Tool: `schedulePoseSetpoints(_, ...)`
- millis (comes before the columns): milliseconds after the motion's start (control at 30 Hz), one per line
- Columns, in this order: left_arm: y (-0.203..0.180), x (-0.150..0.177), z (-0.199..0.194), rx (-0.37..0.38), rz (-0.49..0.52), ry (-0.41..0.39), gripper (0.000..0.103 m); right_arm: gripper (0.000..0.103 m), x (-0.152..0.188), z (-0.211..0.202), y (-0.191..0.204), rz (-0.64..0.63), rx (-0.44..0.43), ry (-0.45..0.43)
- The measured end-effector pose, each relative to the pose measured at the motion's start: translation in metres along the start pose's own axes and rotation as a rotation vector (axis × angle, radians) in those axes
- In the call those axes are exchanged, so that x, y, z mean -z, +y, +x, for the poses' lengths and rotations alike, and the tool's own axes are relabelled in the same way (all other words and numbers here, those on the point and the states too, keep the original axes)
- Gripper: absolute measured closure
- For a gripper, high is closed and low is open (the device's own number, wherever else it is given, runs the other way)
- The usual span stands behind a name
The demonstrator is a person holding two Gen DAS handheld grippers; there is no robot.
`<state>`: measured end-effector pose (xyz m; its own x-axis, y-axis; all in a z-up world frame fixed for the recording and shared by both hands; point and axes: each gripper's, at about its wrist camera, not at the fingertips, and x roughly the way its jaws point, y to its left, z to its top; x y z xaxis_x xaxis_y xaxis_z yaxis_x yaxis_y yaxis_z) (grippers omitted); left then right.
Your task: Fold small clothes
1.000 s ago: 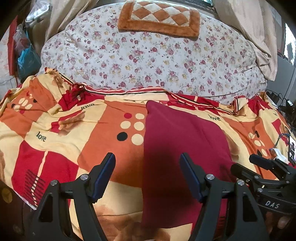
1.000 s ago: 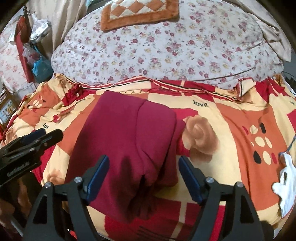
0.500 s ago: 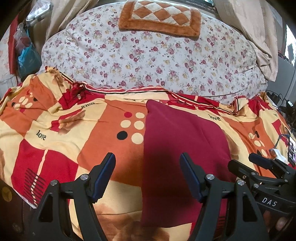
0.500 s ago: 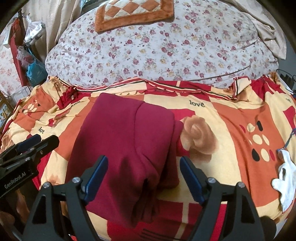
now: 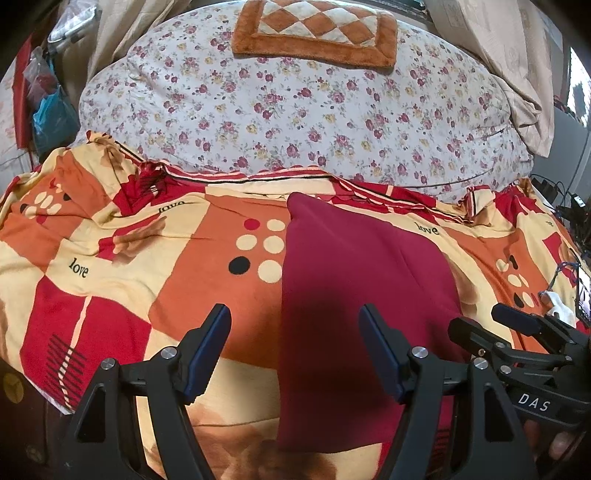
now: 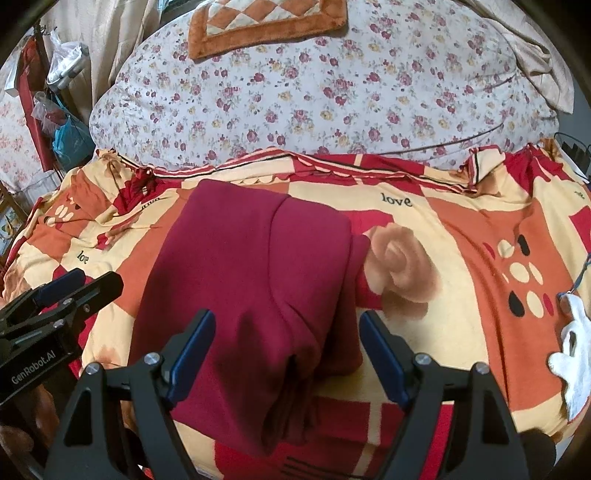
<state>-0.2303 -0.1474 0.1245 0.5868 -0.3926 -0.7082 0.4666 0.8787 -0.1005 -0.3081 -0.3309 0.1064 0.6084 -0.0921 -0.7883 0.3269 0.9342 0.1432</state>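
A dark red garment (image 5: 354, 295) (image 6: 251, 288) lies folded lengthwise on the orange, red and cream bedspread (image 5: 147, 280) (image 6: 461, 236). Its right side is doubled over the middle, with a loose fold hanging near the front edge. My left gripper (image 5: 295, 325) hovers open above the garment's left edge, nothing between its fingers. My right gripper (image 6: 286, 328) hovers open above the garment's near right part, its blue pads apart and not touching the cloth. Each gripper shows at the side of the other's view.
A big floral quilt (image 5: 295, 110) is heaped behind the bedspread, with an orange checkered mat (image 5: 314, 33) on top. A white cloth item (image 6: 572, 350) lies at the right. Bags (image 6: 70, 136) hang at the far left. Cables (image 5: 561, 206) sit at the right.
The right wrist view has shifted slightly, so the garment sits a little lower and closer between the right fingers. The left gripper has stayed put.
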Motion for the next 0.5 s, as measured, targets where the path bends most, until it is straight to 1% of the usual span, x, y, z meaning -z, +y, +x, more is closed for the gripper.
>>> schedulePoseSetpoints(500,-0.0005,0.0036,0.0046,-0.005,0.005,0.004,0.051,0.02,0.0043,0.0052,0.0015,0.006,-0.008,0.024)
